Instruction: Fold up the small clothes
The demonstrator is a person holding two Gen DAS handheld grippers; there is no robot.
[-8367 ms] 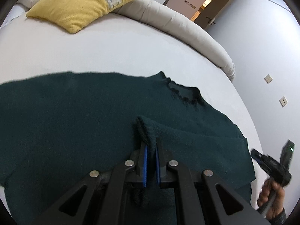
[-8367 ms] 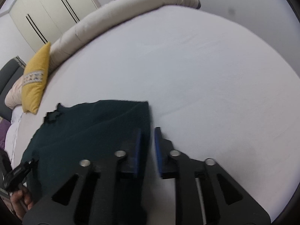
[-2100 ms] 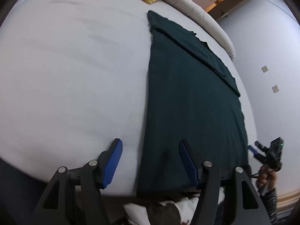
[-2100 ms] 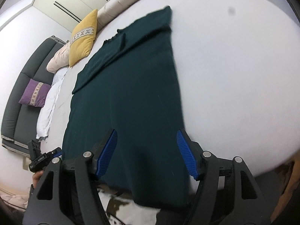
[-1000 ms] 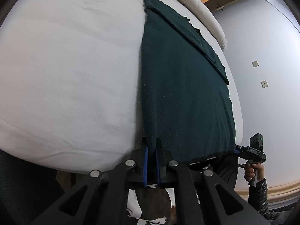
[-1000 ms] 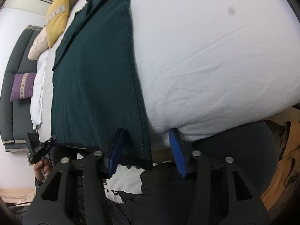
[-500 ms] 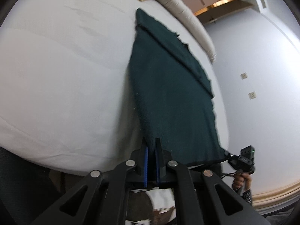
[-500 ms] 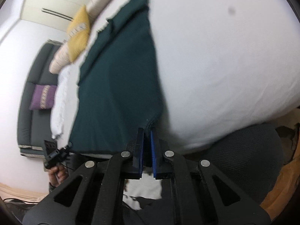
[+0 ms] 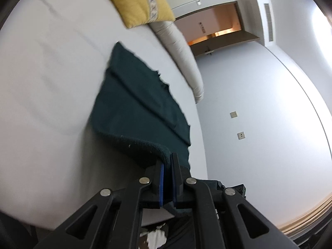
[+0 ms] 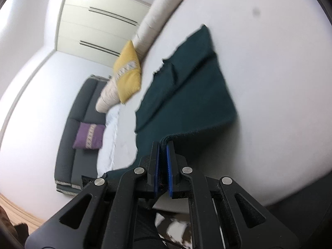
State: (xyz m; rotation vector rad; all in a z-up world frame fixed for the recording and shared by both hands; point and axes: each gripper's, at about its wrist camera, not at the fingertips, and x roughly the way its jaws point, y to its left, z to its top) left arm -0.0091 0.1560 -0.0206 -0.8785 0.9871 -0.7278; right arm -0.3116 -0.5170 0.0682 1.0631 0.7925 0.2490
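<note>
Sweater (image 9: 132, 108), dark green knit, sleeves folded in; hem corners lifted.

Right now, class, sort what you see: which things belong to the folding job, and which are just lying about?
Part of the job:
- dark green sweater
- left claw, shut on its hem
- right claw, shut on its hem
- white bed beneath it

Just lying about:
- yellow pillow
- purple cushion
- grey sofa

Sweater (image 9: 132, 112) hem now lifted off bed (image 9: 41, 83)

Both hand-held grippers (image 9: 167, 161) (image 10: 163, 145) clamped, angled slightly downward.
</note>
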